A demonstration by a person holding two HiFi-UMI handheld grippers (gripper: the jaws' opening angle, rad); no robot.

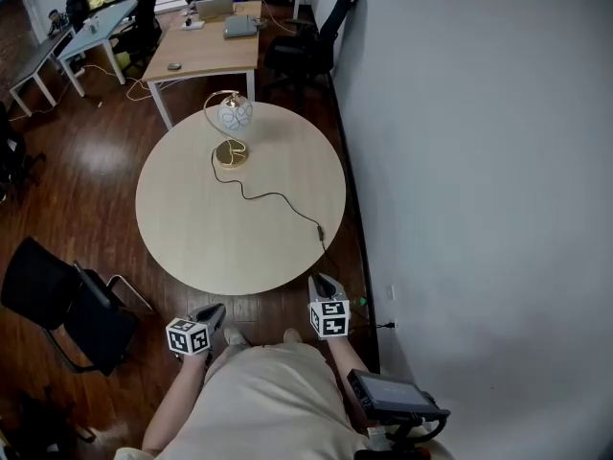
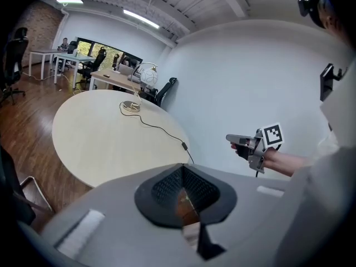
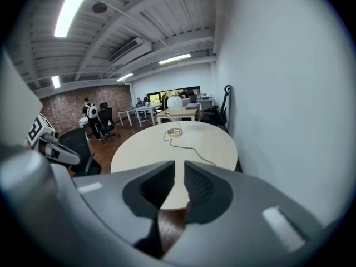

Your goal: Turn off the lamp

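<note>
Lamp (image 1: 233, 127) standing at the far side of the round worktop (image 1: 192, 228), its cord (image 1: 278, 197) trailing across to the near right rim. Both tools hover just off the near edge — left tool (image 1: 215, 310) with jaws together, right tool (image 1: 323, 281) a narrow slit apart, nothing between them.

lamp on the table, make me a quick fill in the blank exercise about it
The lamp stands on a ___ table.
Its cord runs off the table edge nearest the ___.
The right gripper has its jaws slightly apart with ___ between them.
Missing: round; wall; nothing.
</note>
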